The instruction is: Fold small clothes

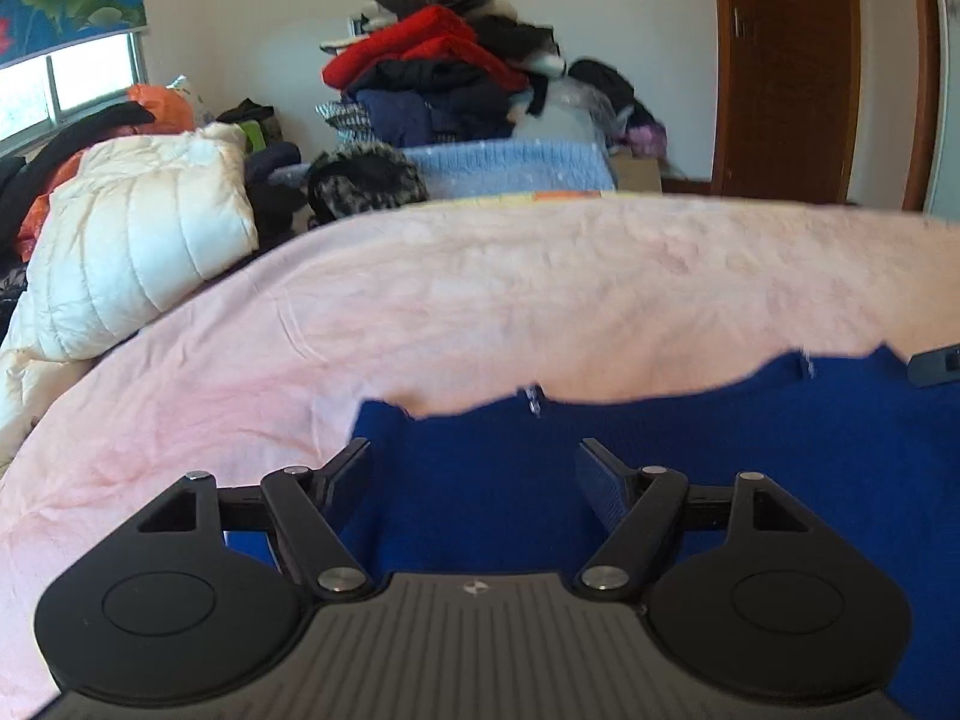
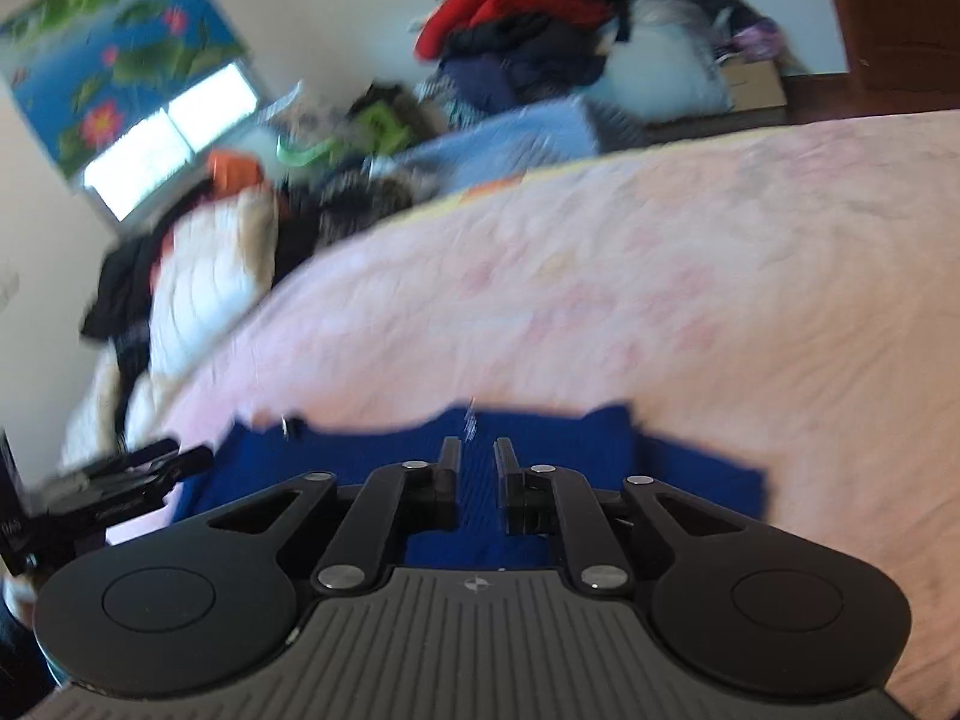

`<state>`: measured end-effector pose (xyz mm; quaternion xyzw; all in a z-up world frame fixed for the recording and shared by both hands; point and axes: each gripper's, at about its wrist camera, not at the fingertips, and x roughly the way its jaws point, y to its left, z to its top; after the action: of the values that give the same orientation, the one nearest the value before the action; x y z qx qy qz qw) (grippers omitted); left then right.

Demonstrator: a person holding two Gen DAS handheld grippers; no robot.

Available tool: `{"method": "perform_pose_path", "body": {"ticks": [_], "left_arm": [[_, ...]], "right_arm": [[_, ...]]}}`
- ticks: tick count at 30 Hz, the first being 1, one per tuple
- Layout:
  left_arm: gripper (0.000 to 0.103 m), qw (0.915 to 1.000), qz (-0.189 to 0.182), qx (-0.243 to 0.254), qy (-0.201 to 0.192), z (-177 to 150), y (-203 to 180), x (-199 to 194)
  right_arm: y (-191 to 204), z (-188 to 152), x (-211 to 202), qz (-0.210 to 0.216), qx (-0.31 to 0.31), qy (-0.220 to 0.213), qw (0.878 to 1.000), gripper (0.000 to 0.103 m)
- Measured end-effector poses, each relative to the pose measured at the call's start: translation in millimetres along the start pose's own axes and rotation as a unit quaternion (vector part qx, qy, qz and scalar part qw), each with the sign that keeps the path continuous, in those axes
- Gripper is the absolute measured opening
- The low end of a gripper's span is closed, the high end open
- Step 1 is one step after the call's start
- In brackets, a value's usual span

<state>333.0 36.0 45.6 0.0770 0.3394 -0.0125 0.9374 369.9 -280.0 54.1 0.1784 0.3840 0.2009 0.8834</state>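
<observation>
A deep blue garment [image 1: 750,456] lies flat on the pink bedspread [image 1: 480,294], close to the near edge. My left gripper [image 1: 474,456] hovers over its left part, jaws wide open, nothing between them. In the blurred right wrist view the same blue garment [image 2: 690,474] spreads under my right gripper [image 2: 477,456]. Its jaws stand a narrow gap apart, and through the gap only the flat cloth below shows. The left gripper [image 2: 150,468] appears at the left edge of that view. A tip of the right gripper [image 1: 936,363] shows at the right edge of the left wrist view.
A white quilted jacket [image 1: 138,240] lies at the bed's left side. Behind the bed stand a tall heap of dark and red clothes [image 1: 444,60] and a light blue knit [image 1: 516,165]. A wooden door [image 1: 792,60] is at the back right, a window [image 1: 60,84] at the left.
</observation>
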Motion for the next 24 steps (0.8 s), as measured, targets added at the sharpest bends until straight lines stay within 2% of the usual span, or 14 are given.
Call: {"method": "perform_pose_path", "body": {"ticks": [2, 3, 4, 6, 8, 10, 11, 12, 13, 15, 18, 21, 23, 24], "left_arm": [[0.075, 0.9995, 0.002, -0.001, 0.033, -13, -5, 19], [0.077, 0.9999, 0.0, -0.005, 0.014, -21, -2, 22], [0.08, 1.0, -0.002, -0.002, -0.007, -29, 1, 22], [0.08, 0.9997, -0.012, -0.012, -0.016, -33, 6, 22], [0.083, 0.9999, -0.003, -0.008, -0.015, -32, 2, 23], [0.083, 0.9999, 0.011, -0.004, -0.011, -30, 0, 16], [0.081, 0.9997, 0.02, -0.01, -0.01, -28, 1, 5], [0.081, 0.9995, 0.018, -0.021, -0.014, -30, 5, -9], [0.081, 0.9991, 0.008, -0.036, -0.022, -35, 11, -27], [0.081, 0.9967, 0.002, -0.072, -0.038, -51, 27, -67], [0.081, 0.9913, 0.027, -0.121, -0.042, -89, 54, -115], [0.081, 0.983, 0.061, -0.173, -0.009, -122, 75, -135], [0.081, 0.979, 0.053, -0.196, 0.021, -137, 81, -138], [0.081, 0.9772, 0.044, -0.204, 0.035, -141, 81, -136]], "right_arm": [[8, -12, 19, -0.025, -0.019, 0.028, 0.999, 0.022], [7, -18, 27, -0.042, -0.023, 0.043, 0.998, 0.009], [3, -26, 30, -0.052, -0.037, 0.037, 0.997, 0.009], [-12, -29, 27, -0.029, -0.009, 0.024, 0.999, 0.003], [-22, -29, 26, -0.015, 0.027, 0.022, 0.999, 0.003], [-16, -30, 23, -0.026, 0.022, 0.022, 0.999, 0.003], [-11, -30, 19, -0.04, 0.025, 0.019, 0.999, 0.006], [-7, -31, 9, -0.049, 0.029, 0.013, 0.998, 0.023], [-3, -33, -6, -0.044, 0.029, 0.002, 0.999, 0.023], [0, -43, -43, -0.03, 0.025, -0.018, 0.999, 0.047], [-14, -75, -91, -0.025, 0.052, -0.017, 0.998, 0.049], [-29, -117, -115, -0.056, 0.077, 0.016, 0.995, 0.045], [-32, -139, -119, -0.059, 0.089, 0.029, 0.994, 0.046], [-30, -146, -122, -0.055, 0.091, 0.021, 0.994, 0.046]]}}
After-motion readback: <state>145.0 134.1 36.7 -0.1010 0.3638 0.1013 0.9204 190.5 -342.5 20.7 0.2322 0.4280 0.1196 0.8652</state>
